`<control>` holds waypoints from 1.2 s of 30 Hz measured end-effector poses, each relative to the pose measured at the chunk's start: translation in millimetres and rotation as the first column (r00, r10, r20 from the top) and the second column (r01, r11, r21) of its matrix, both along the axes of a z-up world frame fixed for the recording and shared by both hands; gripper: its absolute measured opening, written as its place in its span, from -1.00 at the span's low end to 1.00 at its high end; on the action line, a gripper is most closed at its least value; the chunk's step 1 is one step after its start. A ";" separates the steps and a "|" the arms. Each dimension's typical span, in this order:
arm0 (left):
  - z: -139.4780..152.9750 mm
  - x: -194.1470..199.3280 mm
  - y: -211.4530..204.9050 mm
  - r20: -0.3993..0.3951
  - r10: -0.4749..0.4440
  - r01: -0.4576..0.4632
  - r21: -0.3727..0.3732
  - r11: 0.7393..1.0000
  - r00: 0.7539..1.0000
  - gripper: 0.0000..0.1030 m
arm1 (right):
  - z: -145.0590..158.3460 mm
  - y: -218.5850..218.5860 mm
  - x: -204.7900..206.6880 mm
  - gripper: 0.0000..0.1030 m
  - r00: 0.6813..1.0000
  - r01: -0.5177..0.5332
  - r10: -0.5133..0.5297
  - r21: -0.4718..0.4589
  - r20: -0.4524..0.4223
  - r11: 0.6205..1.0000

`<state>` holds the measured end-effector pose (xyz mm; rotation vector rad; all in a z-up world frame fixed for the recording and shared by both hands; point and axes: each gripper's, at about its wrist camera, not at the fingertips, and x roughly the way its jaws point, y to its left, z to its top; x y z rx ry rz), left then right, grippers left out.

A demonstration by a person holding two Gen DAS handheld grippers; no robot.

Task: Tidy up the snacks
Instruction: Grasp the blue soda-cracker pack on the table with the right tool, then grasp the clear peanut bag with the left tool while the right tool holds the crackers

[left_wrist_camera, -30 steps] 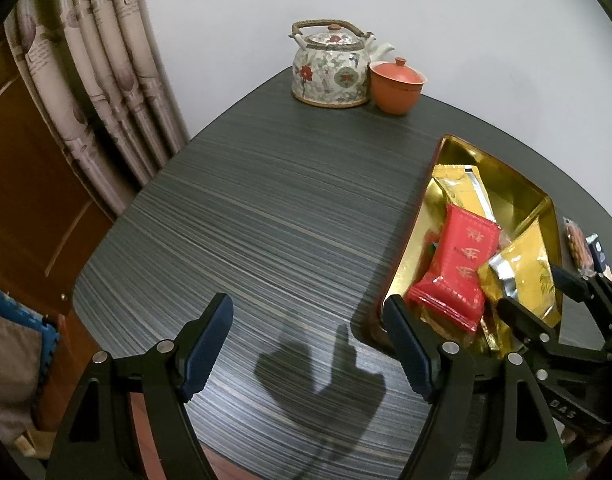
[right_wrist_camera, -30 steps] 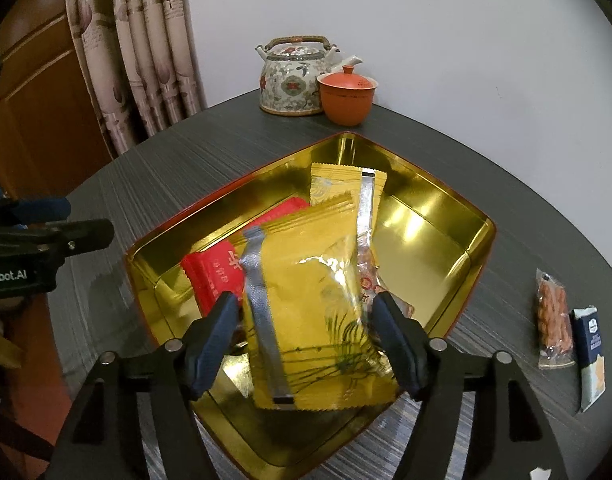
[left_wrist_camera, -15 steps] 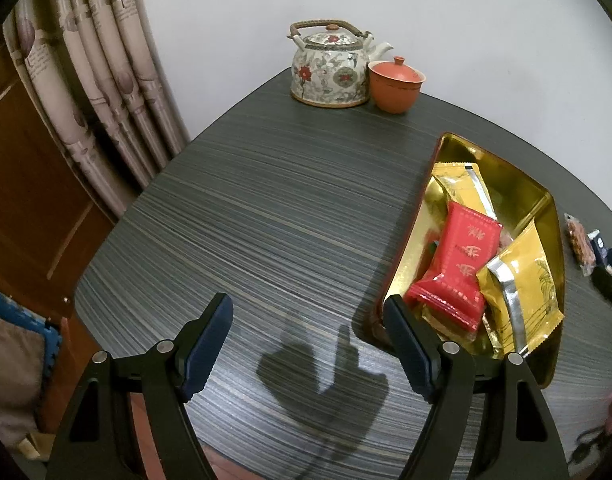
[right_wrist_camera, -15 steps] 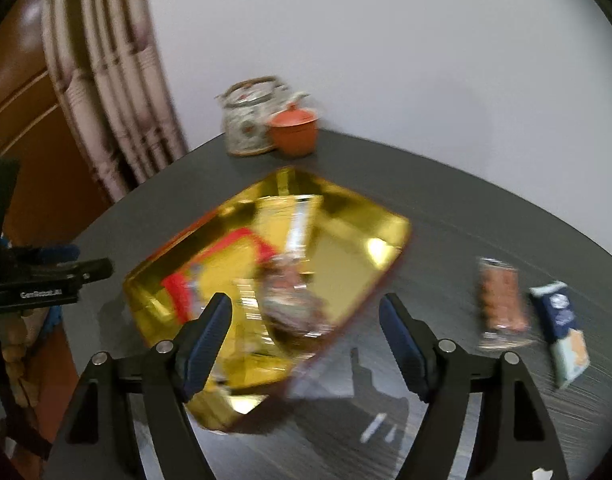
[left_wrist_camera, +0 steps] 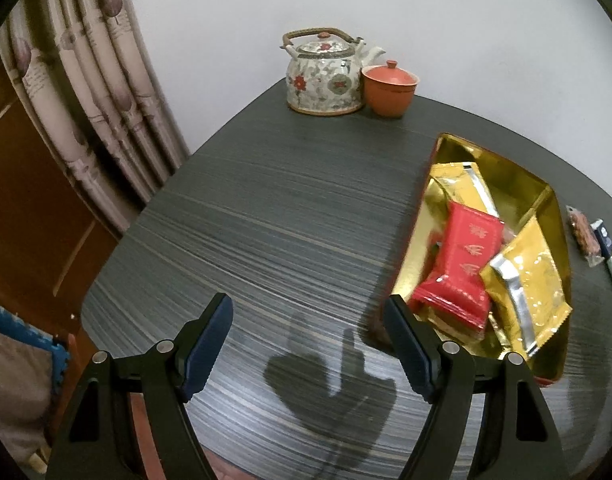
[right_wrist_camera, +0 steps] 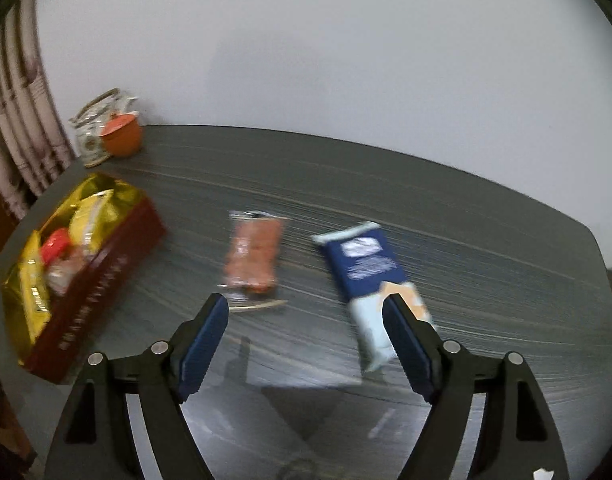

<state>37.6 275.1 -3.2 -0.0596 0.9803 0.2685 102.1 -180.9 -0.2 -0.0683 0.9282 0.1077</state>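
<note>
A gold-lined tin tray [left_wrist_camera: 506,168] with dark red outer walls [right_wrist_camera: 97,272] holds a red packet [left_wrist_camera: 464,260] and yellow foil packets [left_wrist_camera: 530,284]. A clear packet of orange-brown snacks [right_wrist_camera: 253,256] and a blue-and-white packet [right_wrist_camera: 370,276] lie on the dark table to the right of the tray. My right gripper [right_wrist_camera: 306,340] is open and empty, just in front of these two packets. My left gripper [left_wrist_camera: 310,340] is open and empty over bare table, left of the tray.
A floral teapot [left_wrist_camera: 326,76] and an orange lidded cup [left_wrist_camera: 390,88] stand at the table's far edge by the white wall. Curtains [left_wrist_camera: 89,88] and a wooden door hang at the left. The table edge curves close at the left.
My right gripper let go of the yellow foil packet, which now lies in the tray, and swung right to face the two packets on the table. The left gripper stayed put.
</note>
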 end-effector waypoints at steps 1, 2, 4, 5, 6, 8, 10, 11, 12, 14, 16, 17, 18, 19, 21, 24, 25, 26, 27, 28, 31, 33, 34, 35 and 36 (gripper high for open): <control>-1.0 0.7 0.8 -0.001 0.005 -0.005 0.010 1.000 1.000 0.51 | -3.7 -6.4 2.9 0.51 1.000 0.002 -0.002 -0.012 -0.006 1.000; -2.4 1.5 2.1 -0.005 0.009 -0.009 0.012 1.000 1.000 0.51 | -8.1 -13.2 8.1 0.52 1.000 0.000 0.000 -0.016 -0.014 1.000; -4.8 2.4 4.7 -0.014 0.013 -0.013 0.003 1.000 1.000 0.51 | -15.8 -22.8 16.4 0.52 1.000 -0.003 0.002 -0.023 -0.030 1.000; -4.9 2.4 5.9 -0.016 0.020 -0.020 -0.004 1.000 1.000 0.51 | -19.3 -26.4 20.2 0.52 0.999 -0.001 0.001 -0.027 -0.036 1.000; -4.3 2.3 6.1 -0.016 0.022 -0.022 -0.014 1.000 1.000 0.51 | -23.3 -31.5 25.9 0.52 0.999 -0.002 0.001 -0.023 -0.043 1.000; -1.5 3.4 4.7 -0.024 0.025 -0.026 -0.018 1.000 0.999 0.51 | -28.4 -37.2 31.6 0.53 0.999 -0.005 0.005 -0.010 -0.050 1.000; 1.7 5.2 0.7 -0.029 0.026 -0.027 -0.008 1.000 0.999 0.51 | -35.1 -42.3 40.1 0.54 0.998 -0.013 0.013 0.000 -0.060 1.000; 3.8 6.7 -3.0 -0.036 0.023 -0.022 0.003 1.000 0.999 0.51 | -37.5 -43.7 42.5 0.54 0.998 -0.017 0.017 0.002 -0.064 1.000; 6.2 8.5 -8.1 -0.040 0.015 -0.015 0.017 1.000 0.999 0.51 | -40.5 -44.5 45.0 0.54 0.997 -0.022 0.022 0.007 -0.069 1.000; 11.5 11.9 -18.5 -0.040 -0.001 0.002 0.029 1.000 0.999 0.51 | -46.5 -45.5 49.6 0.54 0.997 -0.032 0.033 0.017 -0.075 0.999; 17.3 16.7 -33.0 -0.039 -0.029 0.030 0.034 0.999 0.999 0.51 | -50.9 -45.2 51.3 0.54 0.997 -0.036 0.039 0.032 -0.074 0.999; 20.3 19.9 -41.7 -0.037 -0.046 0.047 0.033 0.998 0.998 0.51 | -51.9 -45.1 51.0 0.54 0.997 -0.040 0.042 0.041 -0.065 0.998; 22.9 24.2 -51.1 -0.035 -0.068 0.069 0.033 0.997 0.997 0.51 | -52.0 -46.1 50.1 0.53 0.998 -0.037 0.039 0.043 -0.057 0.998; 24.9 28.4 -61.9 -0.032 -0.091 0.092 0.034 0.995 0.995 0.51 | -52.5 -45.2 51.0 0.53 0.998 -0.036 0.039 0.048 -0.056 0.998; 27.2 38.2 -83.7 -0.031 -0.138 0.139 0.031 0.990 0.990 0.51 | -55.1 -46.5 48.6 0.44 0.998 -0.032 0.035 0.062 -0.052 0.998; 28.3 54.8 -121.9 -0.032 -0.217 0.217 0.019 0.976 0.976 0.51 | -56.1 -47.8 44.2 0.31 0.999 -0.035 0.037 0.051 -0.029 0.998; 28.1 59.9 -136.6 -0.030 -0.245 0.246 0.016 0.969 0.969 0.51 | -56.1 -47.1 42.9 0.22 0.999 -0.037 0.038 0.046 -0.024 0.998; 27.5 64.8 -148.7 -0.029 -0.267 0.268 0.014 0.963 0.963 0.51 | -55.8 -46.9 41.4 0.14 0.999 -0.038 0.039 0.037 -0.019 0.999; 26.5 69.8 -162.9 -0.028 -0.293 0.294 0.011 0.956 0.956 0.51 | -54.9 -47.1 40.7 -0.01 0.999 -0.037 0.037 0.032 -0.016 0.999; 24.8 75.5 -179.8 -0.031 -0.322 0.322 0.007 0.947 0.946 0.51 | -54.2 -50.0 39.2 -0.05 0.999 -0.033 0.033 0.030 -0.017 0.999; 21.8 88.7 -217.0 -0.036 -0.378 0.378 -0.011 0.926 0.925 0.51 | -52.6 -63.4 29.9 -0.07 1.000 0.013 -0.013 0.029 -0.011 0.999; 15.6 98.8 -239.8 -0.046 -0.407 0.405 -0.042 0.913 0.912 0.51 | -51.7 -75.1 23.2 -0.09 0.999 0.046 -0.045 0.047 -0.011 0.998; 12.2 103.8 -249.8 -0.051 -0.416 0.413 -0.063 0.909 0.908 0.51 | -51.6 -81.7 18.8 -0.09 0.998 0.066 -0.065 0.045 -0.011 0.997; 9.6 105.4 -257.0 -0.053 -0.421 0.416 -0.075 0.906 0.906 0.51 | -51.2 -89.6 14.3 -0.09 0.997 0.082 -0.082 0.041 -0.011 0.996; 5.3 109.6 -265.4 -0.059 -0.426 0.420 -0.089 0.903 0.903 0.51 | -50.9 -96.0 9.5 -0.09 0.995 0.101 -0.100 0.041 -0.011 0.994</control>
